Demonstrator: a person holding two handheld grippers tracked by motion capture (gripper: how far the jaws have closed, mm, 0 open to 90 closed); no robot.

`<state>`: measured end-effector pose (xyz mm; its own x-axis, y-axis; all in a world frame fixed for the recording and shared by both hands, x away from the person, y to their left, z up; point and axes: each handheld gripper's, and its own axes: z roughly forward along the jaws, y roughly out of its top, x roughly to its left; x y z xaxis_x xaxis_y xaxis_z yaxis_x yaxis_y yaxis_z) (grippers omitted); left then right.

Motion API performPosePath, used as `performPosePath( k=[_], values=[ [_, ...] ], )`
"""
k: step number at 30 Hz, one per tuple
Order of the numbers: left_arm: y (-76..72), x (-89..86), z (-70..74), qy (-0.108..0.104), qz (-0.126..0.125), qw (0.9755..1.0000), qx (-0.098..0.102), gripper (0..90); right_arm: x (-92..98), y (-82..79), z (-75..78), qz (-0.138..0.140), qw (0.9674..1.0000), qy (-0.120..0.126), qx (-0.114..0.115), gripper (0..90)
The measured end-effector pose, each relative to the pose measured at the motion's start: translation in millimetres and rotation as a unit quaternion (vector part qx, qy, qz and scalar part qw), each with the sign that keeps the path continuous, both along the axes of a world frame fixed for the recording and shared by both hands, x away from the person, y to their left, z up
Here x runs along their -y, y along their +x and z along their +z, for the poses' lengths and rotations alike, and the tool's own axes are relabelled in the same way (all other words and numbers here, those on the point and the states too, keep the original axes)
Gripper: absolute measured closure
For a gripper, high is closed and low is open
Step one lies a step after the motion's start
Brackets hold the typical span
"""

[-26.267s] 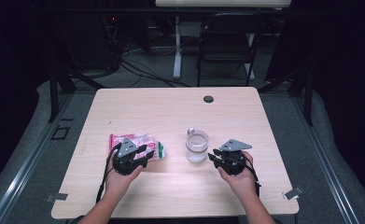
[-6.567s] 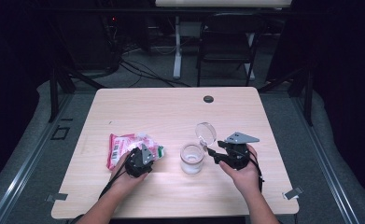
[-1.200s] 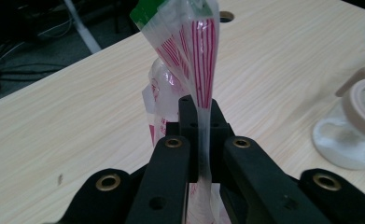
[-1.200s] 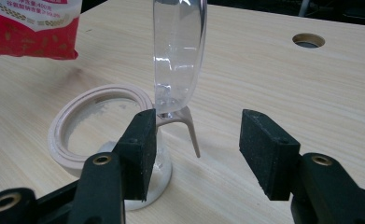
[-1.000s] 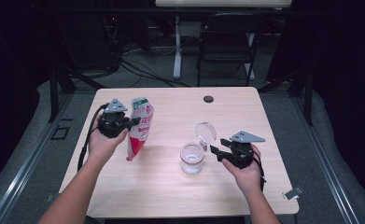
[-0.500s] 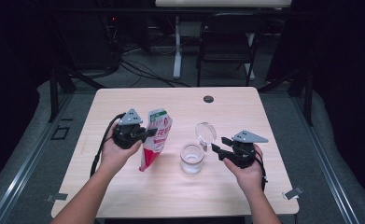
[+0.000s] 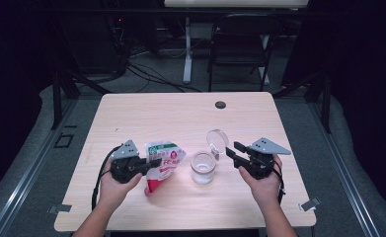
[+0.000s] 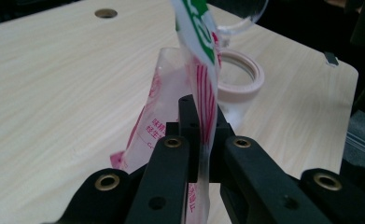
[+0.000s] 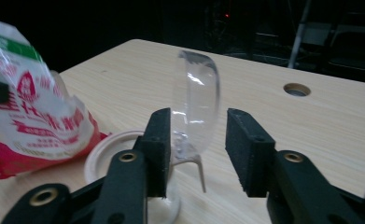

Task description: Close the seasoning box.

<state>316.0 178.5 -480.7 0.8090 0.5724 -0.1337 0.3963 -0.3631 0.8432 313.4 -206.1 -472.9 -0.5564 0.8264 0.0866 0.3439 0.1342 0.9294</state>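
- My left gripper (image 7: 153, 162) had its black, blocky jaws pressed together on the thin, crinkled plastic of the bag (image 7: 163, 165), pinching it below the green-printed top edge; in the left gripper view the film (image 8: 203, 98) ran up between my two pads.
- The bag was glossy and translucent, white with red print and a red lower corner, and it hung just left of the jar, its bottom tip at the tabletop.
- The jar (image 7: 202, 167) was a short, round, clear vessel with a pale, thick rim, standing upright on the table between my two hands.
- My right gripper (image 7: 231, 150) sat just right of the jar, jaws spread but having just been closing; the jar's clear, round hinged lid (image 9: 196, 109) stood up between my foam-faced pads, nearer one pad, and I could not tell whether that pad touched it.
- The table (image 7: 180, 113) was smooth, pale wood-grain laminate with rounded corners.
- Well beyond the jar, near the far edge, sat a small, dark, round grommet hole (image 7: 220, 104).
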Motion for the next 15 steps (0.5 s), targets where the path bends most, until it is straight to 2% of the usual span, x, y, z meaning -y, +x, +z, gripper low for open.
performPosePath(
  k=[4,6,9,14,15],
  values=[
    [-4.8,-0.7,-11.6,0.007,-0.005,0.9999,-0.014,89.7,-10.7,-7.0,6.3,0.036,0.9992,0.016,0.002,68.3],
    [-5.4,-0.4,-15.1,0.001,-0.008,0.9997,-0.022,89.6,-19.7,-10.1,8.1,0.053,0.9985,0.015,0.005,68.9],
    [-7.4,1.5,-15.9,0.001,-0.008,0.9998,-0.02,89.5,-36.0,-12.7,6.8,0.093,0.9956,-0.002,-0.001,68.1],
    [-11.5,-0.9,-18.6,-0.006,-0.003,0.9998,-0.017,89.2,-64.5,-12.2,-2.9,0.16,0.9866,-0.023,-0.023,64.4],
    [-12.2,-1.8,-18.5,-0.008,-0.002,0.9998,-0.02,89.1,-73.1,-11.5,-6.6,0.176,0.9833,-0.034,-0.029,64.2]
  ],
)
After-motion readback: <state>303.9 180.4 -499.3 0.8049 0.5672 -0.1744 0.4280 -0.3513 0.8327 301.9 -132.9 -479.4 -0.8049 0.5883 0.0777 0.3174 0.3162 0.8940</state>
